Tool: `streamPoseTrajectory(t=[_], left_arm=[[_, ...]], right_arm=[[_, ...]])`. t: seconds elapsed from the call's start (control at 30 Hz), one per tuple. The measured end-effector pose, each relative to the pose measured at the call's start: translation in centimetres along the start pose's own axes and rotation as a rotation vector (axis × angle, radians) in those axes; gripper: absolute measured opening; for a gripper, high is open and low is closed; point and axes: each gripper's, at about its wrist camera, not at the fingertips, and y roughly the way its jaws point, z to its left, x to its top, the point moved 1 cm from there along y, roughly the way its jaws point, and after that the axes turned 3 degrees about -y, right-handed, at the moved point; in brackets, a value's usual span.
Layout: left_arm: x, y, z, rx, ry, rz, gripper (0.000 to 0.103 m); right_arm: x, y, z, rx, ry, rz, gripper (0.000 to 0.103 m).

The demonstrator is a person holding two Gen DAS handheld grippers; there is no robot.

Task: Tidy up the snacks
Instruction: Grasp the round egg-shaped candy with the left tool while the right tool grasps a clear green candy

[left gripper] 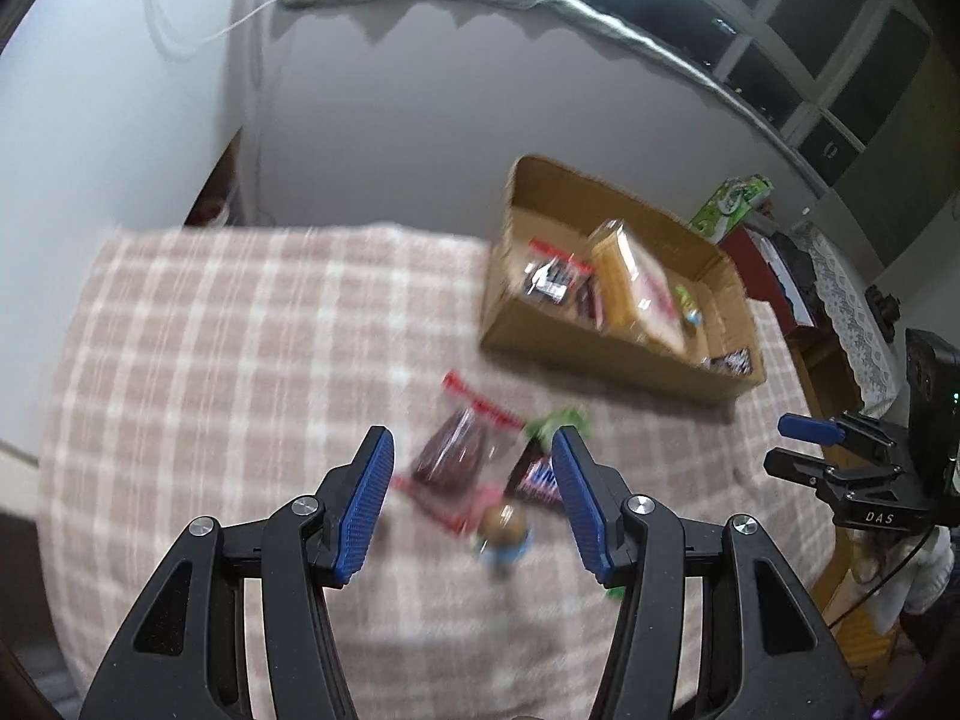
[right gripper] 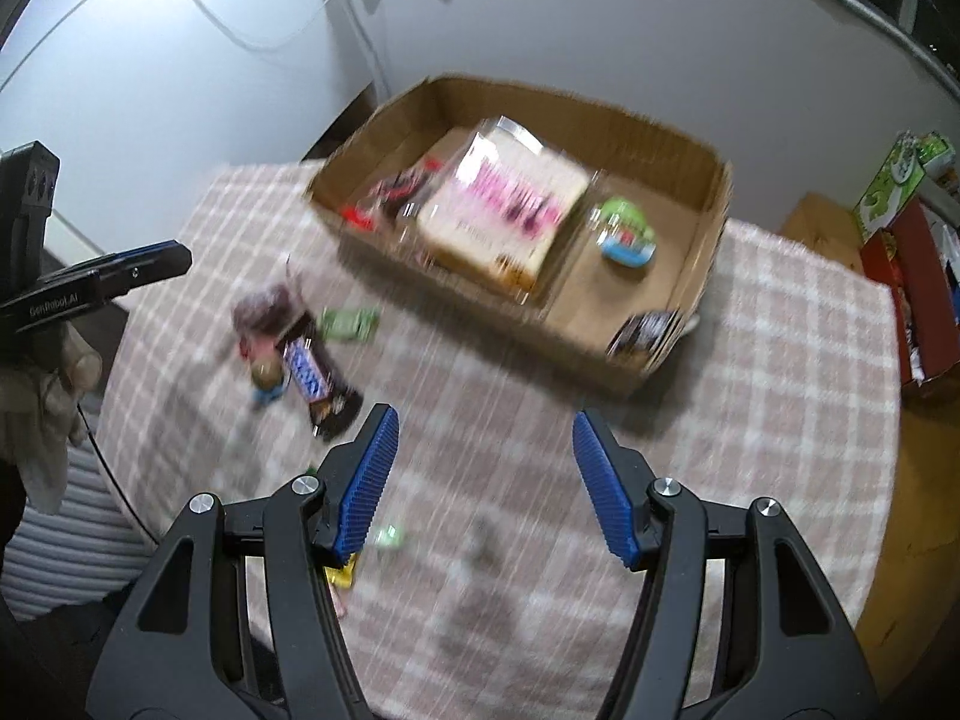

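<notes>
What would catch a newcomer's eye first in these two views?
The cardboard box at the far side of the checked cloth, already holding a big pink-printed bread pack and smaller snacks. Next, the loose cluster on the cloth nearer the camera: a Snickers bar lying among other wrappers. Both grippers, left and right, hang open and empty above the cloth.

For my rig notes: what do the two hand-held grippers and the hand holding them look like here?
Both hand-held grippers, left and right, have black angular frames with silver bolts and ribbed blue pads. The left one's side reads "GenRobot.AI"; the right one's reads "DAS". A light glove covers the left hand, with a thin black cable beside it.
</notes>
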Motion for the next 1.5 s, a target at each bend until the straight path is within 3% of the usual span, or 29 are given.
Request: streamPoseTrajectory(t=[0.27,0.4,0.6,0.77,1.1,1.27,1.4,1.5], left_arm=[[-4.2,0.8,0.8,0.001,-0.026,0.067,0.053],[-5.7,1.4,0.2,-0.017,-0.029,0.096,0.052],[-7.3,2.3,-1.1,-0.043,-0.016,0.135,0.051],[-7.3,3.4,-1.8,-0.047,-0.011,0.150,0.051],[-5.7,6.1,-1.2,-0.019,-0.051,0.160,0.051],[-5.0,6.7,-2.0,0.015,-0.007,0.149,0.051],[-4.8,7.0,-2.0,0.042,0.007,0.130,0.035],[-4.9,6.9,-1.8,0.035,0.008,0.123,0.035]], right_arm=[[-2.5,1.5,1.8,0.061,-0.043,0.065,0.063],[-3.0,2.3,3.1,0.098,-0.110,0.100,0.052],[-4.2,3.5,5.3,0.116,-0.269,0.177,0.051],[-4.8,4.9,6.1,0.062,-0.345,0.207,0.050],[-4.8,7.3,6.7,0.026,-0.365,0.227,0.047],[-4.9,8.1,6.9,0.019,-0.357,0.228,0.045],[-4.7,8.1,6.6,0.022,-0.343,0.224,0.040],[-4.6,8.4,6.7,0.020,-0.346,0.226,0.039]])
